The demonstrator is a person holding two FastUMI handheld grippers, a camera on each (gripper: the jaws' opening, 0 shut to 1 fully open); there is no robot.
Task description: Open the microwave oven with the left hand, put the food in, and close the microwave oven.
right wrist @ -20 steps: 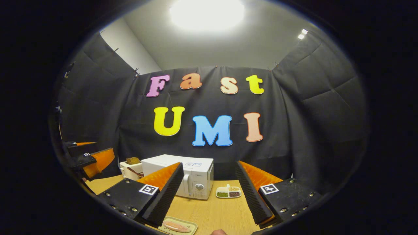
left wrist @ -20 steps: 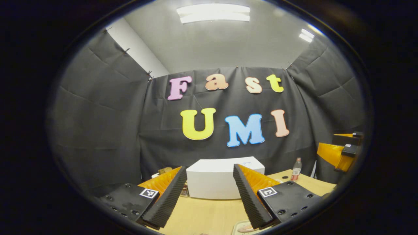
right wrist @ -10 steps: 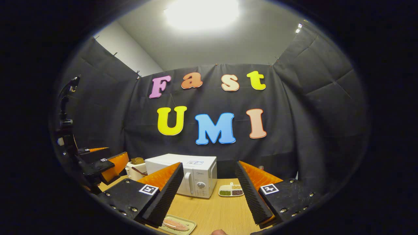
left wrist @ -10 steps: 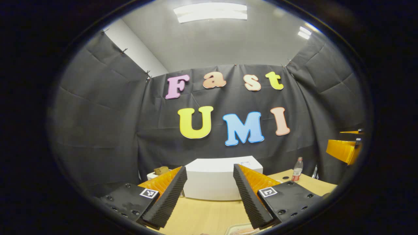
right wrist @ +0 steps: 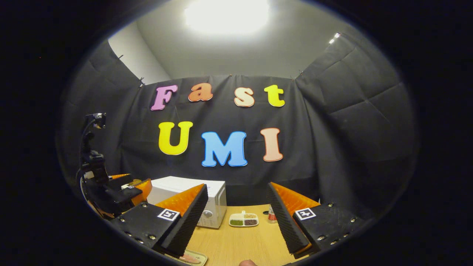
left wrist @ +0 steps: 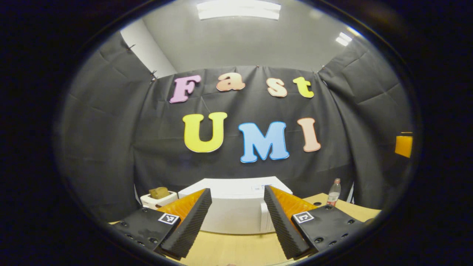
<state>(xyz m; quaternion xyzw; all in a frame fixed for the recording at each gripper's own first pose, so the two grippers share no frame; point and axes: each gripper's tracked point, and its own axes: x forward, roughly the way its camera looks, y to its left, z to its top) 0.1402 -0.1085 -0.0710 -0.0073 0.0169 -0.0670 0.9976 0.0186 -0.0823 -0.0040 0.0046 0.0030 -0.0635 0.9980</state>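
The white microwave (left wrist: 229,216) stands shut on the wooden table (left wrist: 236,249), straight ahead of my left gripper (left wrist: 236,190), which is open and holds nothing. In the right gripper view the microwave (right wrist: 173,186) sits left of centre, its door handle hidden behind my finger. My left gripper (right wrist: 129,190) hovers beside its left end. The food, a pinkish piece on a pale tray (right wrist: 188,258), lies at the bottom edge under my right gripper (right wrist: 237,185), which is open and empty. An orange part of my right gripper (left wrist: 403,146) shows at the far right.
A white toaster with bread (left wrist: 158,197) stands left of the microwave. A bottle (left wrist: 334,192) stands on the table's right side. A small divided dish of grains (right wrist: 243,219) and a red-labelled bottle (right wrist: 271,214) sit right of the microwave.
The left gripper has come closer to the microwave, which looks larger, and the toaster has come into sight. The right gripper view has swung right, so the microwave sits further left in it.
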